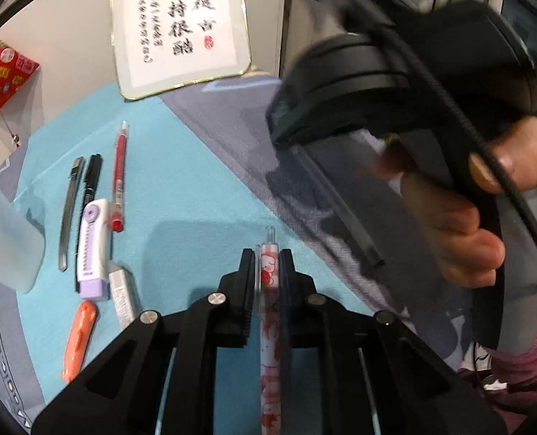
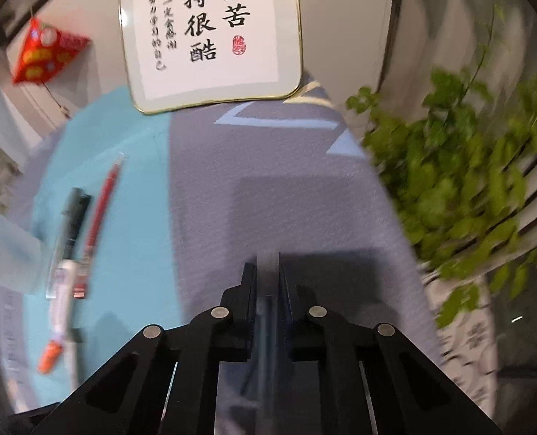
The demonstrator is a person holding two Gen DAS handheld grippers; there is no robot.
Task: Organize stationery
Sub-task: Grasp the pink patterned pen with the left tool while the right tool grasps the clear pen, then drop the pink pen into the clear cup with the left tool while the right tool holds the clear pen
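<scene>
Stationery lies in a loose row on the turquoise mat (image 1: 181,188), toward its left edge in our left wrist view: a grey pen (image 1: 69,214), a black marker (image 1: 89,188), a red gel pen (image 1: 119,177), a lilac correction-tape case (image 1: 92,250), a white eraser (image 1: 121,295) and an orange cutter (image 1: 79,340). Nearer us, the left gripper (image 1: 267,253) is clamped on a cartoon-print pen (image 1: 269,311), which runs lengthwise between the jaws with its clear tip poking out ahead. Off to the right, a hand (image 1: 460,232) grips the handle of the right gripper (image 1: 290,137), and a dark pen (image 1: 341,210) slants down from it over the grey desk mat (image 1: 232,134). We judge all of these light and rigid, with smooth plastic barrels that would roll or twist if pinched near an end, so the middle of the barrel is the place to take them; the flat-sided tape case and eraser should sit more steadily across their narrow faces. In our right wrist view, blurred, the right gripper (image 2: 267,268) is closed tight on a thin dark shaft lying along the jaws; we take it for that same dark pen (image 2: 267,311). The row shows again near the turquoise mat's (image 2: 130,199) left edge, with a leafy plant (image 2: 449,181) beyond the right side of the grey desk mat (image 2: 268,166).
</scene>
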